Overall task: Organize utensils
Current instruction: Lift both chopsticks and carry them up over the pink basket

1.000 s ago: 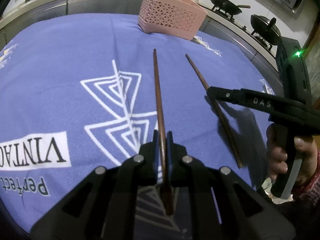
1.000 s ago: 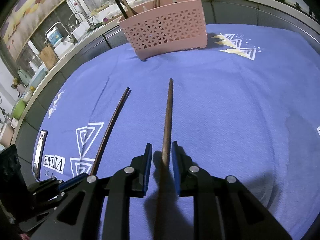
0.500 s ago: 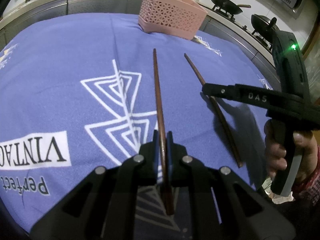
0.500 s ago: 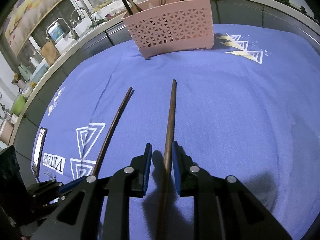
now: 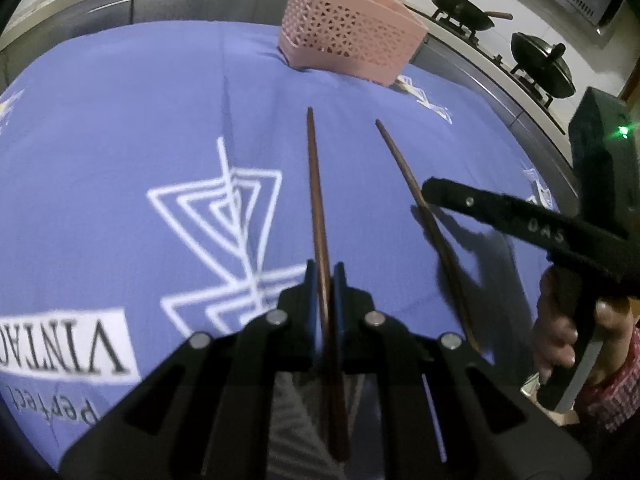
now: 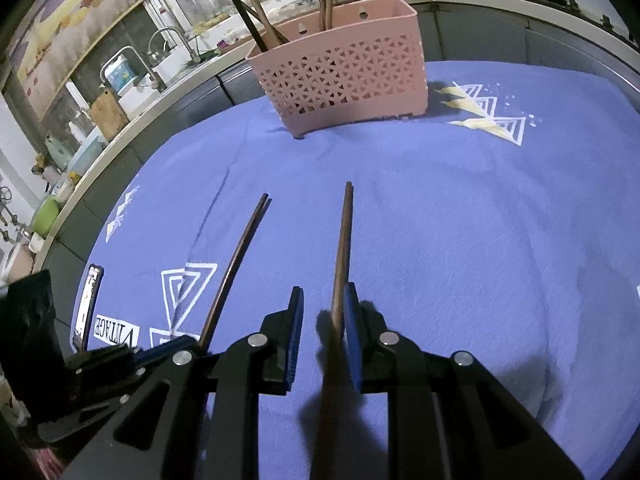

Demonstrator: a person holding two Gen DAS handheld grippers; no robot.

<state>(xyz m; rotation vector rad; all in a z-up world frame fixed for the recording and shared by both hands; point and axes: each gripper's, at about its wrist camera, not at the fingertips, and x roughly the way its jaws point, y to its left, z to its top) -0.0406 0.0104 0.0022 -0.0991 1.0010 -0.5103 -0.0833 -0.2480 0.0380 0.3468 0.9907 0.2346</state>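
Observation:
Two dark brown chopsticks point toward a pink lattice basket (image 5: 352, 42) (image 6: 344, 72) at the far side of a blue cloth. My left gripper (image 5: 324, 276) is shut on the left chopstick (image 5: 316, 192), which also shows in the right wrist view (image 6: 236, 264). My right gripper (image 6: 322, 304) stands open around the right chopstick (image 6: 343, 248); its jaws have a visible gap, with the stick against the right pad. The right gripper also shows in the left wrist view (image 5: 432, 192), over that chopstick (image 5: 404, 172). The basket holds several chopsticks upright.
The blue cloth (image 5: 120, 128) bears white triangle prints and a "VINTAGE" label. Two black woks (image 5: 540, 64) sit on a stove at the right. A sink and tap (image 6: 160, 52) lie behind the basket. A phone (image 6: 86, 304) lies at the left edge.
My right gripper's jaws have opened wider around its chopstick. Both grippers have moved a little toward the basket. The left gripper keeps its grip.

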